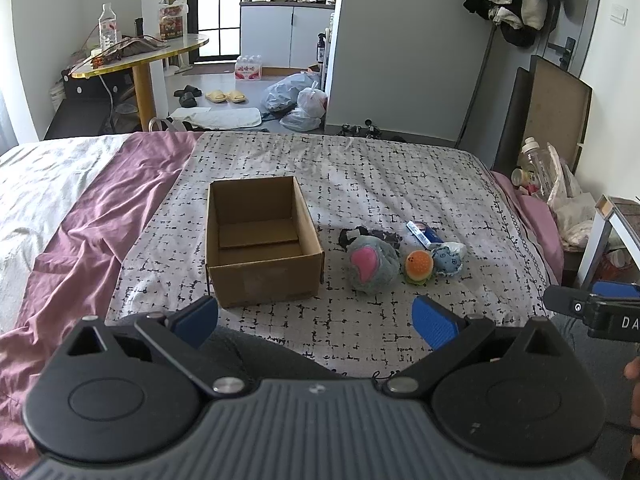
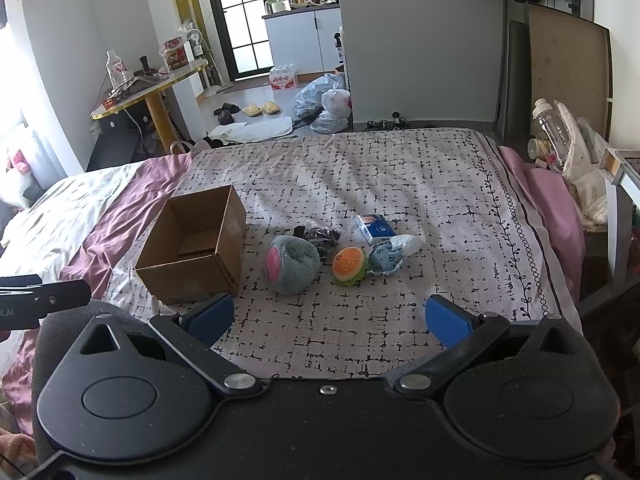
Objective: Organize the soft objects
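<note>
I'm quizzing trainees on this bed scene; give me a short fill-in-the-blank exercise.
1. The cardboard box holds ____ toys.
2. The burger toy lies between the grey plush ball and the light ____ plush.
3. The left gripper and right gripper are both ____.

Answers: no; blue; open

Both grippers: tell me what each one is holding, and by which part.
Nothing is held. The left gripper and the right gripper are both open, hanging over the bedspread short of the soft toys.
</note>
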`<state>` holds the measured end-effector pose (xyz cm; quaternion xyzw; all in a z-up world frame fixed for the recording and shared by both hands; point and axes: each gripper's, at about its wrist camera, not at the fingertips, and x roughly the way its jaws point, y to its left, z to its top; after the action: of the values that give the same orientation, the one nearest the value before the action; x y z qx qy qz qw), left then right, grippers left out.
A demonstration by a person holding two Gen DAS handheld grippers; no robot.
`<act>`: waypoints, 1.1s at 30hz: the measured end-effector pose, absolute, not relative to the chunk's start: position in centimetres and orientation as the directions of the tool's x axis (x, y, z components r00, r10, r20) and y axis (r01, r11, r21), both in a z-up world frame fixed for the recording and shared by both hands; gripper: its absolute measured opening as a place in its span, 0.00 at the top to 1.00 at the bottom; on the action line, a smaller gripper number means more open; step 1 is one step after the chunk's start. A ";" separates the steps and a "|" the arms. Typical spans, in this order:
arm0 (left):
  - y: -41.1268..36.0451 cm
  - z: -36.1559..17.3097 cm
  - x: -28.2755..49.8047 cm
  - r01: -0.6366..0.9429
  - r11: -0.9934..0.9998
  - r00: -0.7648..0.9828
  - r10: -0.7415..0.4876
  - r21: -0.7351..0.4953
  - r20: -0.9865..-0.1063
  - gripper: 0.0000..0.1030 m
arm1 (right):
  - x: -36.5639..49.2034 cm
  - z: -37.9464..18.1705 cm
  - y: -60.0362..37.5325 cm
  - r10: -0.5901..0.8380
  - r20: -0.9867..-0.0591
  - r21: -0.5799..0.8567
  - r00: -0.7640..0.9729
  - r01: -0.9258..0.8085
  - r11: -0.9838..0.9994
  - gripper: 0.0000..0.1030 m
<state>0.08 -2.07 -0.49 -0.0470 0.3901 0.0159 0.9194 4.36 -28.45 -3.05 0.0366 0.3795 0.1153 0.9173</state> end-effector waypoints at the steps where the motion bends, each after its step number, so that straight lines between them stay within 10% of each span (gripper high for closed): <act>1: -2.1 -0.5 0.1 -0.065 0.995 0.695 -0.008 -0.074 -0.719 0.00 | 4.4 -3.1 -28.5 0.240 -0.688 0.156 0.685 -0.183 0.971 0.00; 33: -2.7 -0.9 1.5 -0.032 0.996 0.696 -0.037 -0.082 -0.717 0.01 | 5.3 -4.2 -28.9 0.242 -0.701 0.169 0.670 -0.173 0.970 0.00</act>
<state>1.52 -2.74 -0.93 -0.0442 0.3901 -0.0014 0.9197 5.26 -28.95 -4.15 0.0443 0.3897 0.1137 0.9128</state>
